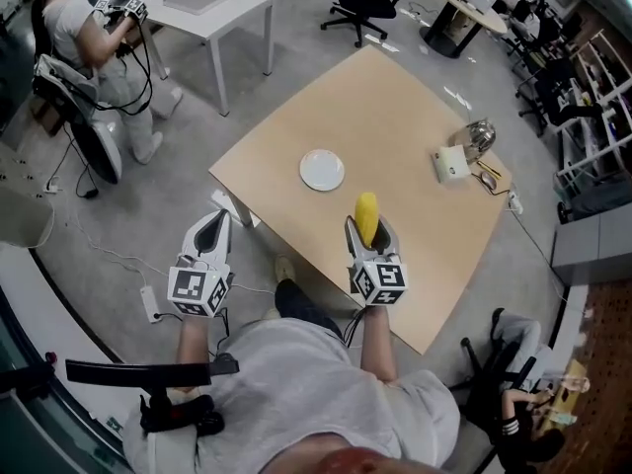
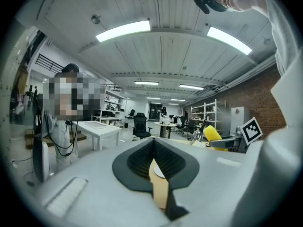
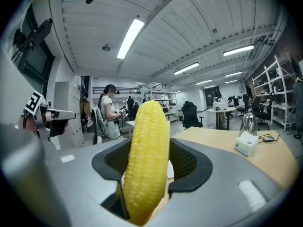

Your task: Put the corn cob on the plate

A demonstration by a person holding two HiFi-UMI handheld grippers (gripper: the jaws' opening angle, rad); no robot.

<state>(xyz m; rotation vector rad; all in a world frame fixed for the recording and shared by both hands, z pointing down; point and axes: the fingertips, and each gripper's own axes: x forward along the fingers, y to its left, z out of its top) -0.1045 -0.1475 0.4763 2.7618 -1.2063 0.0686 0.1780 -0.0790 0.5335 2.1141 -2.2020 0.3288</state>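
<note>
The yellow corn cob [image 1: 366,216] stands upright between the jaws of my right gripper [image 1: 367,228], which is shut on it above the near edge of the wooden table [image 1: 395,97]. In the right gripper view the corn cob [image 3: 147,150] fills the middle and hides most of the gap. The white plate [image 1: 322,170] lies bare on the table, beyond and slightly left of the cob. My left gripper [image 1: 208,229] hangs off the table's left edge, shut and holding nothing. In the left gripper view the jaws of the left gripper [image 2: 156,166] leave only a thin slit.
A white tissue box [image 1: 450,163], a shiny kettle [image 1: 479,136] and glasses [image 1: 488,179] sit at the table's far right. A white side table [image 1: 209,3] and a seated person [image 1: 89,30] are at the far left. A power strip [image 1: 150,304] lies on the floor.
</note>
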